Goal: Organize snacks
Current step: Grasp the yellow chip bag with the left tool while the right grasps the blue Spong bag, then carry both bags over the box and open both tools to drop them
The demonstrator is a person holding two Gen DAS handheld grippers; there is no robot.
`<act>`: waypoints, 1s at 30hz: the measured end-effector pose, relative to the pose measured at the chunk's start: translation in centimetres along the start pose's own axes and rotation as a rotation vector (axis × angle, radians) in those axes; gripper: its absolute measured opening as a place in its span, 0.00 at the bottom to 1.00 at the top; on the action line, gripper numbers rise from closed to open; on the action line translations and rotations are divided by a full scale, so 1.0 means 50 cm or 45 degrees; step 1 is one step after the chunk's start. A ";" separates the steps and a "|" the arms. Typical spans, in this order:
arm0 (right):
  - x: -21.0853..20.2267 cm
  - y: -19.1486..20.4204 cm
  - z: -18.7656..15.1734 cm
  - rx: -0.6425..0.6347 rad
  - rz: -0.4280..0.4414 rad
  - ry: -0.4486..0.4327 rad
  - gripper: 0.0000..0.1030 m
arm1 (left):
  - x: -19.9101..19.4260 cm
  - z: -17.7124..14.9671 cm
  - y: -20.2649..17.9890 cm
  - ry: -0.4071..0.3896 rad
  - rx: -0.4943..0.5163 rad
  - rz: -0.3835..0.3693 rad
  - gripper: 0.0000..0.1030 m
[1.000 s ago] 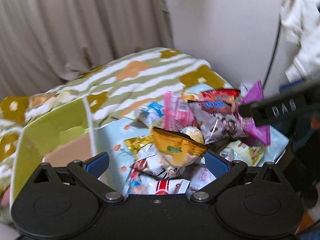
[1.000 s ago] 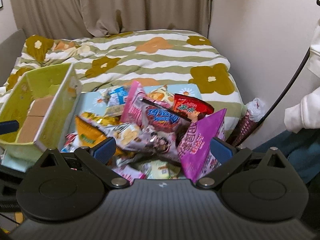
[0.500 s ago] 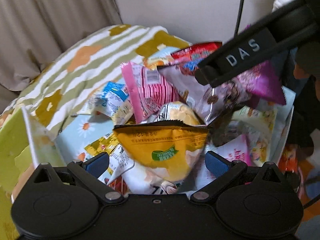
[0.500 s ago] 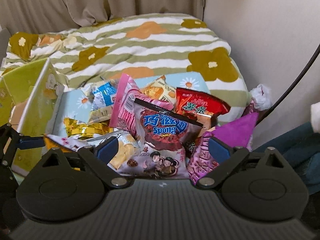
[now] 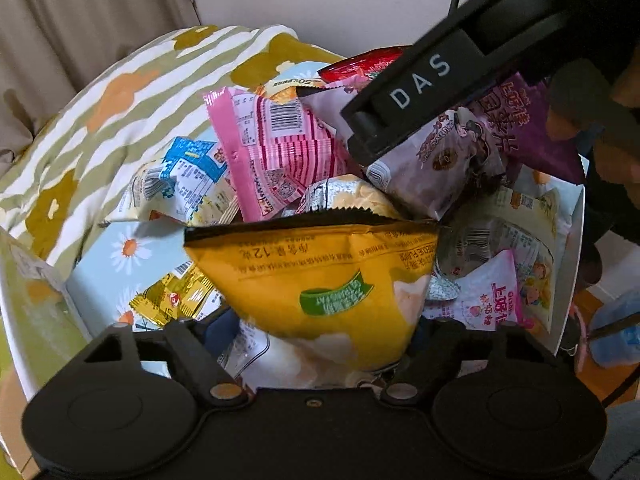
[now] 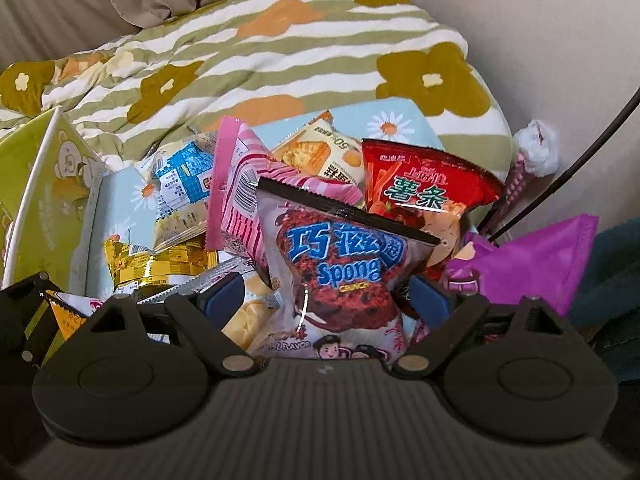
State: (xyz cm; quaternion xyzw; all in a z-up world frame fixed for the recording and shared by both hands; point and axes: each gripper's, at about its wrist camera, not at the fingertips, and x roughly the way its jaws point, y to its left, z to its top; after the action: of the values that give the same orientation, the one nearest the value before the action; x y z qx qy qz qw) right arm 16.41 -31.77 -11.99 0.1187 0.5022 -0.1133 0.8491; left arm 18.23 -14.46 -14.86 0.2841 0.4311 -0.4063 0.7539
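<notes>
A heap of snack packets fills a light blue daisy-print tray point(image 5: 120, 256) on the bed. My left gripper point(image 5: 324, 334) points down into the heap. A yellow bag point(image 5: 320, 280) stands between its jaws, which are closing. A sliver of white packet still shows between the left pad and the bag. My right gripper point(image 6: 326, 298) straddles a purple-brown "Spong" bag point(image 6: 340, 272). Its blue pads point(image 6: 224, 296) stand just clear of the bag's sides. Around these lie a pink packet point(image 6: 236, 200), a red chip bag point(image 6: 420, 188) and a magenta bag point(image 6: 532, 256).
A green cardboard box point(image 6: 36, 176) stands left of the tray. The flowered green-striped quilt point(image 6: 280, 60) lies beyond, with a curtain behind it and a wall to the right. In the left wrist view, a black bar marked DAS point(image 5: 420, 88), part of the other gripper, crosses the upper right. A dark cable point(image 6: 580, 160) runs down the wall.
Both grippers have sunk closer to the heap. The left jaws have narrowed around the yellow bag. The right pads have drawn in slightly on either side of the Spong bag.
</notes>
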 end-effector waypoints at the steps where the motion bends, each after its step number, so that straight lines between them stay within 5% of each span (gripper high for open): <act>1: 0.004 -0.001 0.001 0.011 0.007 0.008 1.00 | -0.002 -0.002 0.003 -0.004 -0.003 -0.004 0.79; 15: 0.027 -0.016 -0.005 0.043 0.033 0.055 0.78 | -0.032 -0.004 -0.006 -0.045 -0.014 0.090 0.69; 30: -0.088 0.009 0.006 -0.101 0.128 -0.097 0.74 | -0.151 -0.002 -0.019 -0.164 -0.141 0.279 0.68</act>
State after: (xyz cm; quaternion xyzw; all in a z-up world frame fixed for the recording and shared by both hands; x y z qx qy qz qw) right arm 14.76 -31.10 -7.96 0.1057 0.4668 -0.0549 0.8763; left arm 15.12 -12.10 -8.34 0.2607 0.3702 -0.3145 0.8343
